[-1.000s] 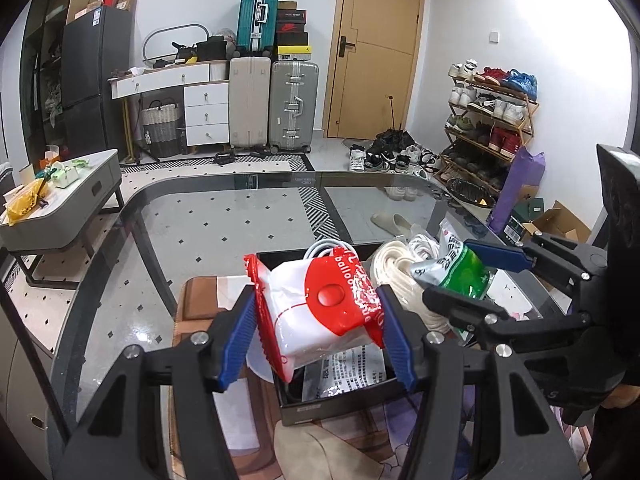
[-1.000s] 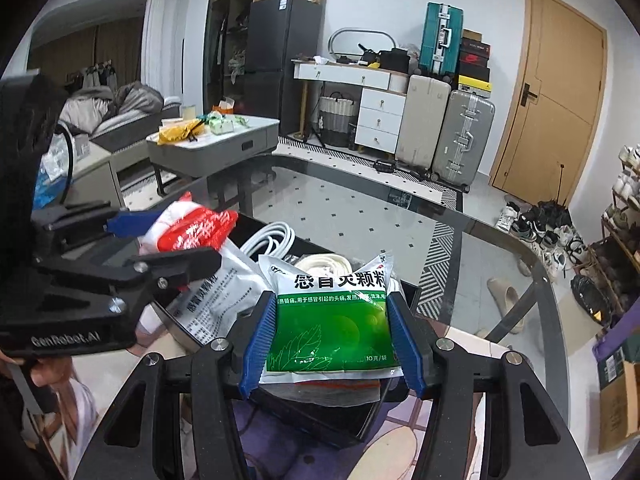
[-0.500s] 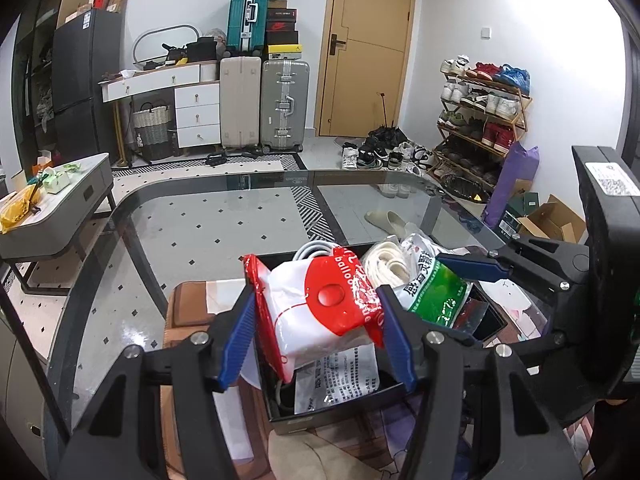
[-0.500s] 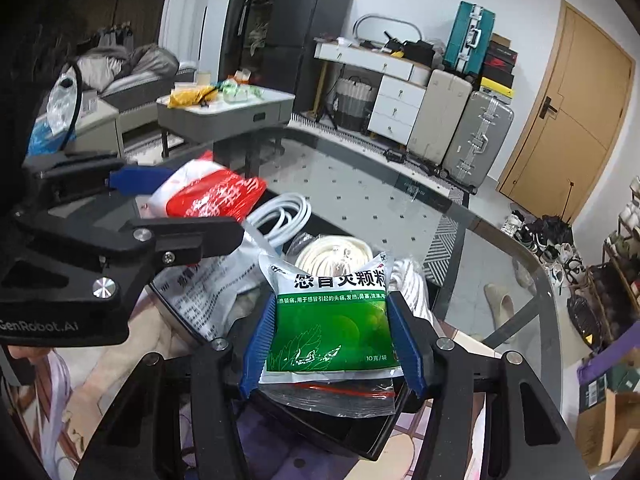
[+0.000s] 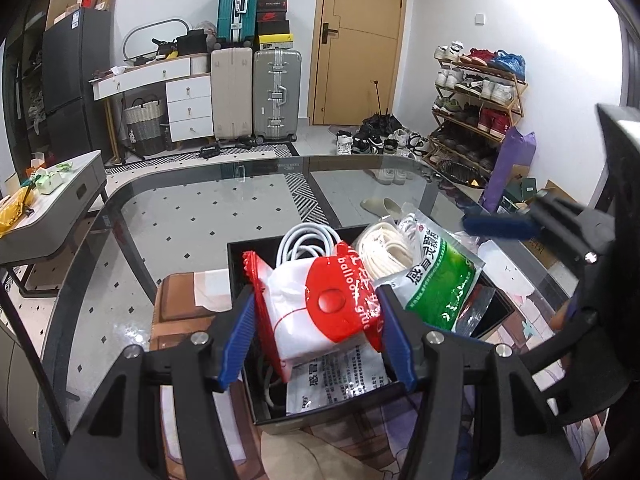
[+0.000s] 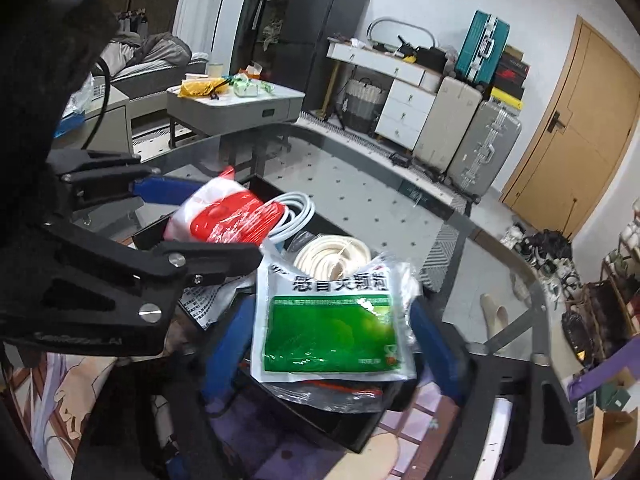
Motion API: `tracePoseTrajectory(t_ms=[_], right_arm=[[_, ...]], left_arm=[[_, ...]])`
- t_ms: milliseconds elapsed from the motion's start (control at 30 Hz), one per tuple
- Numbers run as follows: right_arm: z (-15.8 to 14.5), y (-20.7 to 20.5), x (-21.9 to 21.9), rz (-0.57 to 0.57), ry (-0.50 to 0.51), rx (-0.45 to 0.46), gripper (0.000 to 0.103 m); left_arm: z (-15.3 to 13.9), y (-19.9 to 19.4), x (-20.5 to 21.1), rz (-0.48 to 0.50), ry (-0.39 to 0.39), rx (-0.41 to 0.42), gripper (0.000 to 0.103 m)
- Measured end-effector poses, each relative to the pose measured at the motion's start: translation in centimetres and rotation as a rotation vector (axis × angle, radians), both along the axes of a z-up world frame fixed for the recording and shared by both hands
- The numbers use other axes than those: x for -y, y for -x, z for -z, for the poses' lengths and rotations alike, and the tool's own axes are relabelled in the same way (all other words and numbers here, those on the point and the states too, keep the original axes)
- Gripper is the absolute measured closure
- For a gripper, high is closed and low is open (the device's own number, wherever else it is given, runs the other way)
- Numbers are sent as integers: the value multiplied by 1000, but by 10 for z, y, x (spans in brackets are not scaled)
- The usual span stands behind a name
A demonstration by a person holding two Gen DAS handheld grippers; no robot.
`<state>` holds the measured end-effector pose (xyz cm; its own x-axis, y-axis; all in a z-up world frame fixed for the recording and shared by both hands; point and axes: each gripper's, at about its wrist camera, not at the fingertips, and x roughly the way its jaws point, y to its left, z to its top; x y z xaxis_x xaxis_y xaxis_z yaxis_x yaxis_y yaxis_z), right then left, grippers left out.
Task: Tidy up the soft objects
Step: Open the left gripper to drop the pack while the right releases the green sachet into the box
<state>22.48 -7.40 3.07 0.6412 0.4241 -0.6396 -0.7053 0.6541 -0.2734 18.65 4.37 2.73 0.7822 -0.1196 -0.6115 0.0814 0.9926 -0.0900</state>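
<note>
The step in hand looks like stowing: both packets are being brought to the black box that sits low and centre on the glass bench.

The left gripper has its jaws clamped on the red-and-white packet, held upright over the near half of the box, in the lower centre of the left view. Beneath it lies a white printed sachet; behind are a coiled white cable and a cream rope coil, all inside the box.

The right gripper shows its jaws spread wider than the green packet, which sits between the blue pads, resting on a clear bag at the box's near edge. I judge it released, or nearly so.

Next, the left packet wants lowering into the free space near the front wall, then letting go; the right gripper should back out without dragging the green packet along.

Compared with half a second ago, the right jaws have widened from a firm pinch, the green packet has tilted and dropped toward the box, and the right view is blurred by motion. The left grip is unchanged.
</note>
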Motion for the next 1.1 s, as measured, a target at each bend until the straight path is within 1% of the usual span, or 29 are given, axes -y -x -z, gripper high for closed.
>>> tracePoseTrajectory(t_ms=[167,267,367,433,533,633,733,900,967,1100], right_arm=[[-3,8,7,11,9,25,12],[-5,12,14,29,0,33,8],[-6,16,19,34,-6,36,6],[-6,20,22,38,-7,38,6],[-6,28,28,48,-31,39,6],[-6,36,38,73,-72,43,3],[-10,42,47,107,-139,38,1],[-17,49,63,164,-256,29,1],[-18,53,67,178,-281,42,1],[-19,63,67,173,-316,42,1]], left_arm=[[3,1,4,9,-15,-2,43],[3,5,6,14,-39,-3,39],[1,11,7,20,-36,11,29],[-4,18,8,15,-33,36,13],[-10,27,8,-5,-41,73,5],[-12,35,5,-21,-36,85,0],[-15,45,3,-38,-54,107,0],[-16,60,5,-50,-61,133,0],[-16,67,6,-53,-63,145,0],[-15,78,7,-66,-69,172,0]])
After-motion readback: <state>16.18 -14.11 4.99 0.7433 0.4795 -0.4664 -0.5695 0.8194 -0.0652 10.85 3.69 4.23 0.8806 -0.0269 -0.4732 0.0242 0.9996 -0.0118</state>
